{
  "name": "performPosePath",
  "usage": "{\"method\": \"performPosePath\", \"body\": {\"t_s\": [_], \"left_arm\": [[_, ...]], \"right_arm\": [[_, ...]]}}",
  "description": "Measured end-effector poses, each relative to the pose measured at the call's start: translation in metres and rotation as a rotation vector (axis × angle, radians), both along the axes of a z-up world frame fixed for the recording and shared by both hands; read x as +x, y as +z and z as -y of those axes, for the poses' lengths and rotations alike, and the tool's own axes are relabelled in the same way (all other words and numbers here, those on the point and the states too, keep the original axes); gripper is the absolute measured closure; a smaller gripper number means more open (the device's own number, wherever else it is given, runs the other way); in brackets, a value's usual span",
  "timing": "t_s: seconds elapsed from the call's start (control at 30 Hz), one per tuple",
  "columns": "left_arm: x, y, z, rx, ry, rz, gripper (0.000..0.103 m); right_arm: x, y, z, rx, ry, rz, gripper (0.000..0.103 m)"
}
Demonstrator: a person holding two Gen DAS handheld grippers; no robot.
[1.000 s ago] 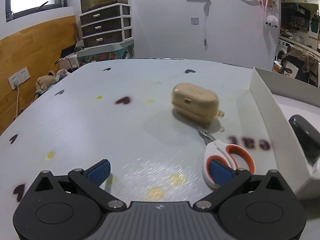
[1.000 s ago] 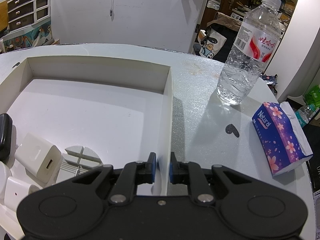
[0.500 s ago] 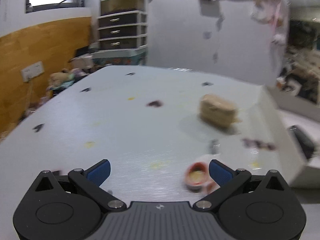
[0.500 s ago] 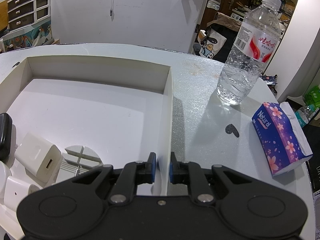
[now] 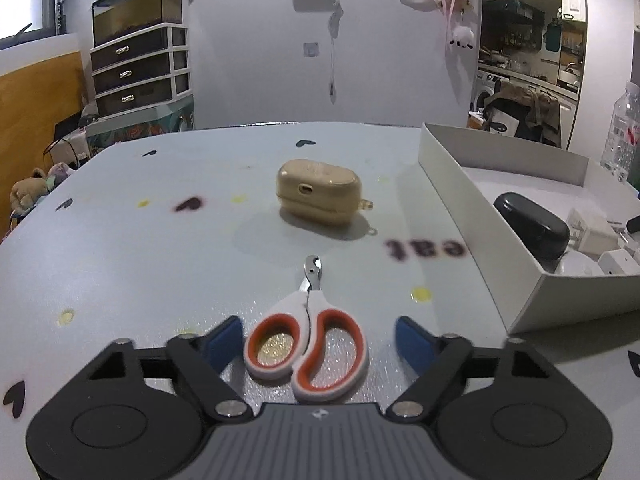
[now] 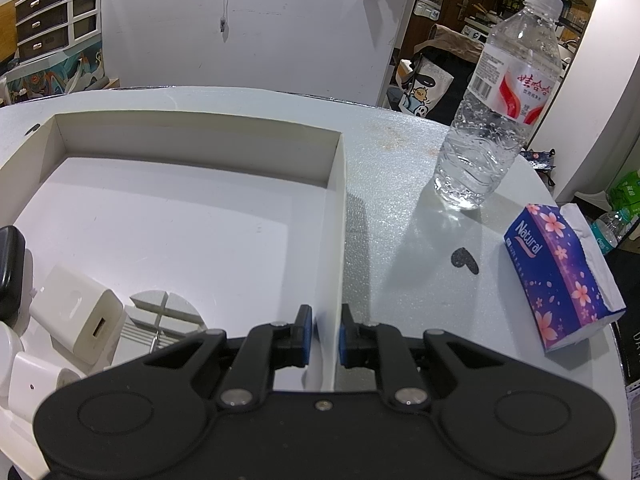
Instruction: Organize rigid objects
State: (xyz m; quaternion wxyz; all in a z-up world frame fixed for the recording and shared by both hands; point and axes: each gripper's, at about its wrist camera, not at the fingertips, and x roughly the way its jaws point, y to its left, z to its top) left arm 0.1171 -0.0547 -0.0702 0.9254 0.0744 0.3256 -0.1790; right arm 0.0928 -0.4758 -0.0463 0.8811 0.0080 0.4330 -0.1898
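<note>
Closest in, the left gripper (image 5: 319, 339) has just been closing, its blue pads either side of the scissors' (image 5: 306, 350) orange-and-white handles but not yet pressing them. The scissors lie flat on the surface (image 5: 140, 264), blades pointing at the beige case (image 5: 319, 192) further on. The right gripper (image 6: 323, 337) is clenched on the white box's (image 6: 335, 240) side wall (chargers lie inside). Beyond stand a water bottle (image 6: 494, 120) and a tissue pack (image 6: 560, 276) near the surface's edge.
</note>
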Motion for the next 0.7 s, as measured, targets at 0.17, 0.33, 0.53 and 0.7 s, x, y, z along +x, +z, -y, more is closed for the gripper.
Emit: {"method": "performPosePath", "body": {"t_s": [0.17,0.33,0.53,0.7], "left_arm": [[-0.003,0.001,-0.003,-0.013,0.002,0.01,0.038],[-0.003,0.002,-0.004,-0.05,0.036,0.02,0.039],[-0.001,0.027,0.003,-0.119,0.059,0.096,0.039],[0.0,0.056,0.04,-0.137,-0.03,0.17,0.039]], "right_arm": [[0.0,0.0,0.0,0.0,0.0,0.0,0.089],[0.0,0.0,0.0,-0.001,0.0,0.0,0.089],[0.0,0.0,0.0,-0.001,0.0,0.0,0.089],[0.0,0.0,0.0,-0.001,0.0,0.0,0.089]]}}
